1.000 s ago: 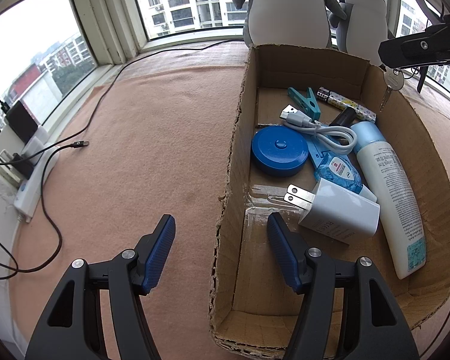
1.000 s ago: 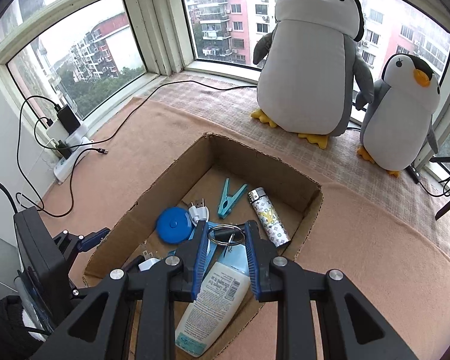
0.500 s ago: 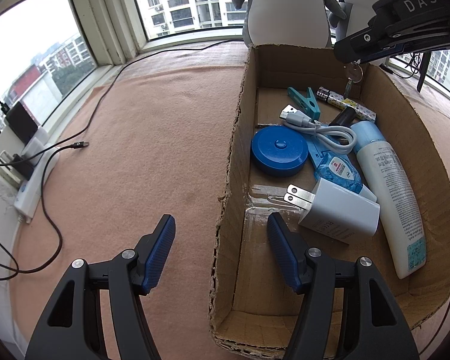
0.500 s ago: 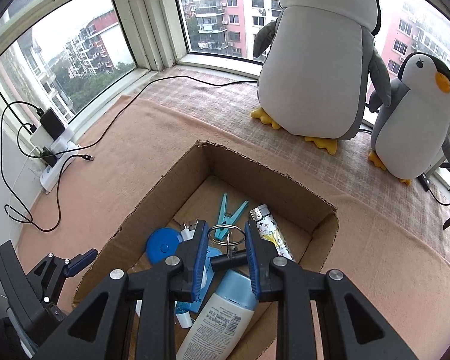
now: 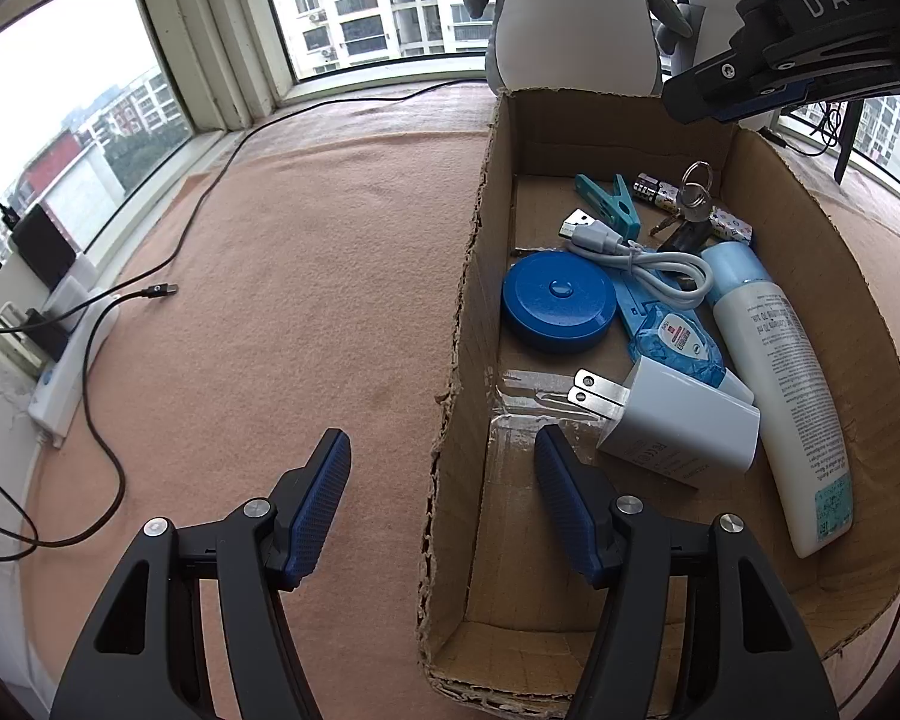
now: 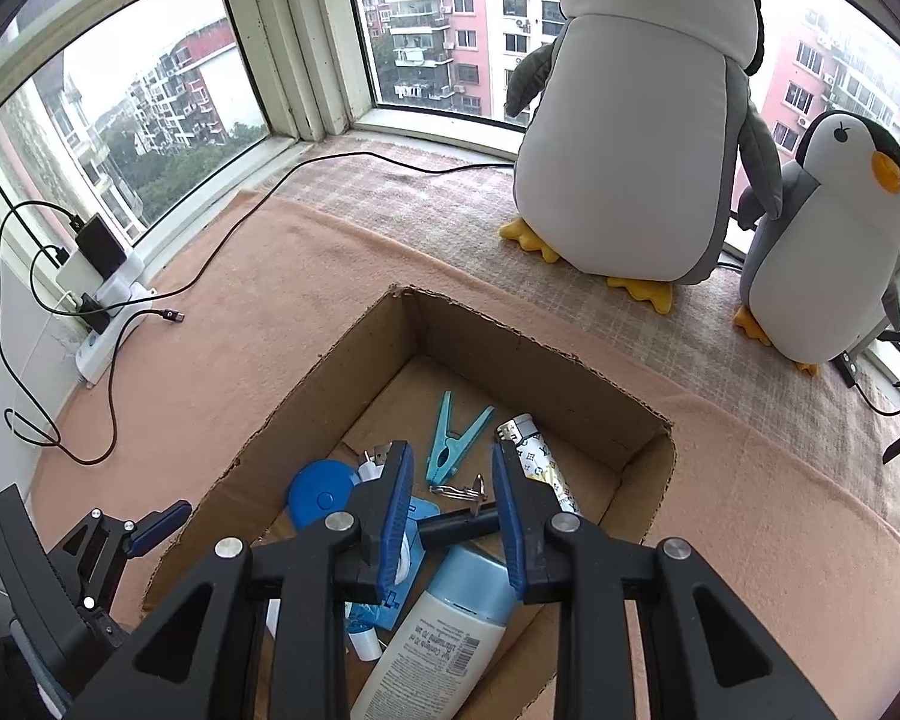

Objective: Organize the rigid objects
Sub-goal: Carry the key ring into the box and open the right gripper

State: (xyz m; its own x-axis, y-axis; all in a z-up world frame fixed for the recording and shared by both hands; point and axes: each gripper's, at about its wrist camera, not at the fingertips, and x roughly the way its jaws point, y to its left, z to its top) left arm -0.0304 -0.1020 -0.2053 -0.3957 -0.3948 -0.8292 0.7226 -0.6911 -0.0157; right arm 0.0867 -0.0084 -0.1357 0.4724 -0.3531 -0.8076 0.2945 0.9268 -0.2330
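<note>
Keys: silver keys on a metal ring with a black fob (image 5: 690,210) are lying inside the brown cardboard box (image 5: 822,228), at its far end, resting against the patterned lighter (image 5: 726,219) and the cap of the white lotion bottle with the pale blue top (image 5: 774,360).
Right tool: the right tool (image 6: 453,501) is hovering above the box and its jaws are opening; in the right wrist view the black fob (image 6: 459,525) is showing in the gap, and I am judging it already released, not pinched.
Left tool: the left tool (image 5: 441,498) is sitting apart with nothing between the pads, straddling the near left wall of the box.
Step in hand: I am finishing the drop of the keys.
Doing it well: I am letting the jaws spread fully before lifting straight up, so the ring is not snagging a pad.
Watch: the teal clothespin (image 6: 453,438) and white USB cable (image 5: 636,252) are lying just beside the keys.
Surface: the pink blanket (image 5: 306,276) is carrying the box.
</note>
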